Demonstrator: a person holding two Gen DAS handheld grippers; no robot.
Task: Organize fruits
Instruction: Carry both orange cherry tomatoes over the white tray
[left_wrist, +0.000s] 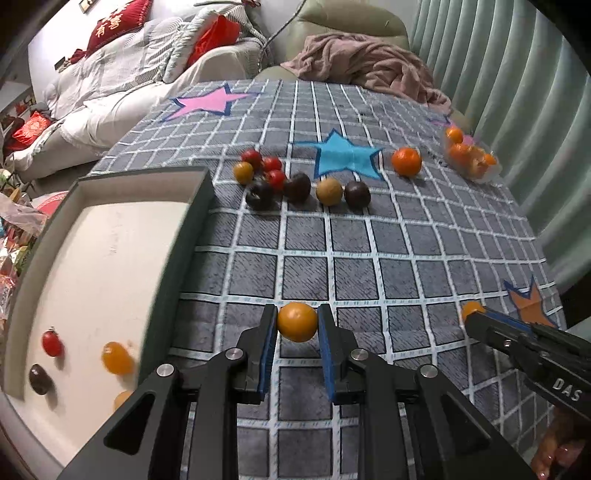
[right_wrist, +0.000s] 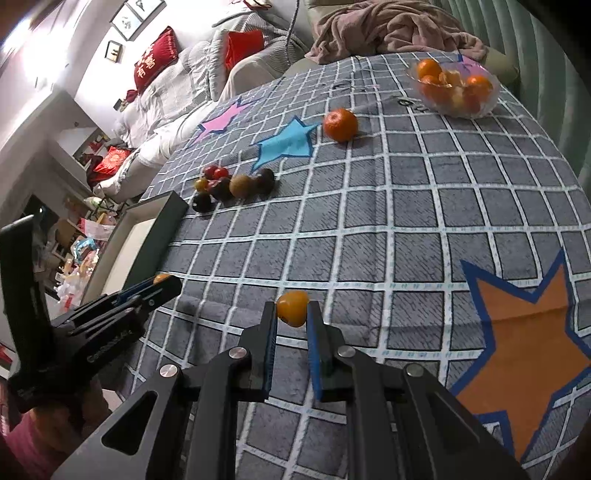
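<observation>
Between my left jaws: a small round orange-yellow fruit (left_wrist: 297, 322), pinched from both sides by the blue pads, raised a little over the grey checked cloth surface (left_wrist: 406, 240).
Between my right jaws: a second small orange-yellow fruit (right_wrist: 292, 308), caught only at the very tips of the blue pads, so I judge this grip the less secure one.
Left gripper (left_wrist: 297, 325): jaws narrowed to the fruit's width and clamped on it.
Right gripper (right_wrist: 291, 314): jaws likewise closed onto its fruit, not fully together.
Step in hand: both fruits are picked up and, I judge, on their way to be sorted.
Left of my left jaws: a dark-rimmed white rectangular tray (left_wrist: 201, 206), already holding a red, a dark and a yellow fruit.
Far ahead and right of my right jaws: a clear glass bowl (right_wrist: 476, 109) with oranges in it.
Ahead of both jaws: a cluster of red, yellow and dark small fruits (left_wrist: 295, 184) and one loose orange mandarin (left_wrist: 406, 161), unsorted.
Next move: carry over the tray wall, lower, then part the jaws gently so the fruit doesn't roll.
</observation>
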